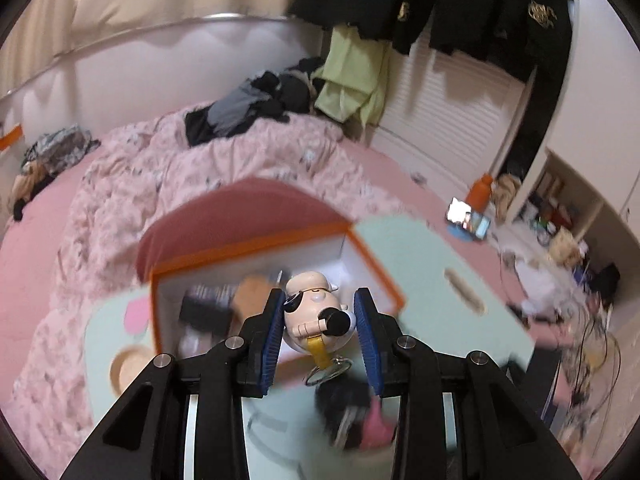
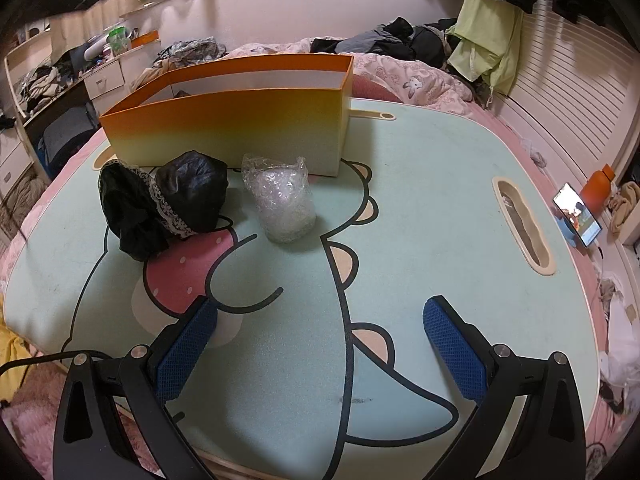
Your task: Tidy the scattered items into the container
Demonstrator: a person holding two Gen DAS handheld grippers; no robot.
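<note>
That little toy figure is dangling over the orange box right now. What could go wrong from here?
The left gripper pinches the toy figure only by its round head, so it might slip or twist out, landing beside the orange box. Its metal ring dangles below and could catch on the box rim. Later, the soft black cap sits tight against the box, which may crowd a clean grab.

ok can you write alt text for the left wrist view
The left gripper holds a small cartoon figure toy between its blue pads, above an open orange box on a pale green table. Behind is a bed with a pink quilt.
</note>
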